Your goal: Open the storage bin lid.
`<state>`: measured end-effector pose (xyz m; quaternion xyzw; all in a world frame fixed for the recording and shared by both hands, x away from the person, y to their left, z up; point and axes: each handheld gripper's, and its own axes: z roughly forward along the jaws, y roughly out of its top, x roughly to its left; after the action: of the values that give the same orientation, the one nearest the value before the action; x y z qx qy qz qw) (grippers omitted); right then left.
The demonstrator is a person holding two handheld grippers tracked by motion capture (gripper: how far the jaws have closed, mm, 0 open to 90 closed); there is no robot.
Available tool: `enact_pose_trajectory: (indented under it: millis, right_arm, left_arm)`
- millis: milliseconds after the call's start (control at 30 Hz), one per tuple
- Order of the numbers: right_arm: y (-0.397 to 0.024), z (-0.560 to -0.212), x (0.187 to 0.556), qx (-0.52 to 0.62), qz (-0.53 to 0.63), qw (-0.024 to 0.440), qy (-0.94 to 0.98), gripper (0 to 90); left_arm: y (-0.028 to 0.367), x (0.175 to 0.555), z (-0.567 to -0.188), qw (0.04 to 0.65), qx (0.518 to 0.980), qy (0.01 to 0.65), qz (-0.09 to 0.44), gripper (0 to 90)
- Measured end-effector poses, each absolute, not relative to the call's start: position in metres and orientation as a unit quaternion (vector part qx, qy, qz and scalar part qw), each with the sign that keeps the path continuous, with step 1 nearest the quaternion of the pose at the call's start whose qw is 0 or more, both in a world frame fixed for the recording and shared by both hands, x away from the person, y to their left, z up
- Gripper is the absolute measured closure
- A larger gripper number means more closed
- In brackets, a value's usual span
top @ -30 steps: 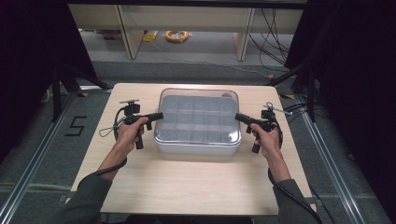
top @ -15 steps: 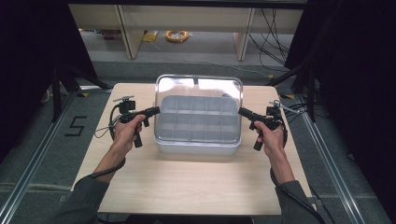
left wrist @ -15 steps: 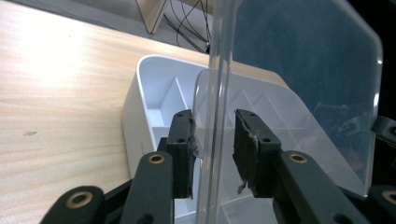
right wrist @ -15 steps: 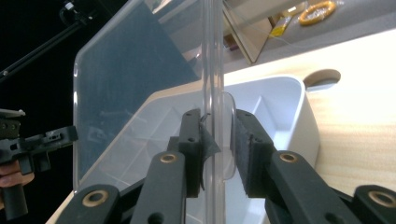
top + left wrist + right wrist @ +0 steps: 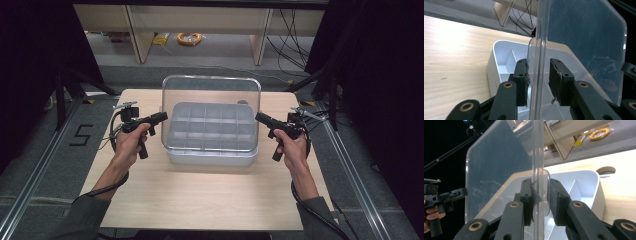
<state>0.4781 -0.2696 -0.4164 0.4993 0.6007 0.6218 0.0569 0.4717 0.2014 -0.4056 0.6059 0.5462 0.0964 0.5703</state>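
Observation:
A white compartment box (image 5: 210, 159) stands in the middle of the wooden table (image 5: 200, 200). Its clear lid (image 5: 210, 100) hangs above it, tilted steeply up. My left gripper (image 5: 162, 117) is shut on the lid's left edge and my right gripper (image 5: 259, 118) on its right edge. In the left gripper view the black pads (image 5: 522, 75) of the gripper (image 5: 537, 65) clamp the clear lid (image 5: 584, 45) over the box (image 5: 499, 57). The right gripper view shows its gripper (image 5: 540, 183) pinching the lid's edge (image 5: 499, 165), with the box (image 5: 584, 182) beneath and the left gripper (image 5: 446, 195) beyond.
A round hole (image 5: 243, 102) is cut in the table behind the box. Wooden shelving stands beyond the table, with an orange cable coil (image 5: 189, 38) on the floor under it. Dark frame legs flank both sides.
The lid lay flat on the box a second ago; both grippers closed on its sides and rose, and it now stands lifted and tilted above the box.

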Motion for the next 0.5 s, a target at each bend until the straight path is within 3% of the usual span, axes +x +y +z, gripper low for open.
enact_pose_trajectory:
  millis: [500]
  right_arm:
    - [-0.267,-0.412,0.462,0.499,0.622,0.052,0.602,74.7]
  left_arm:
    - [0.204,0.449,-0.402,0.571,0.616,0.533,0.105,67.9]
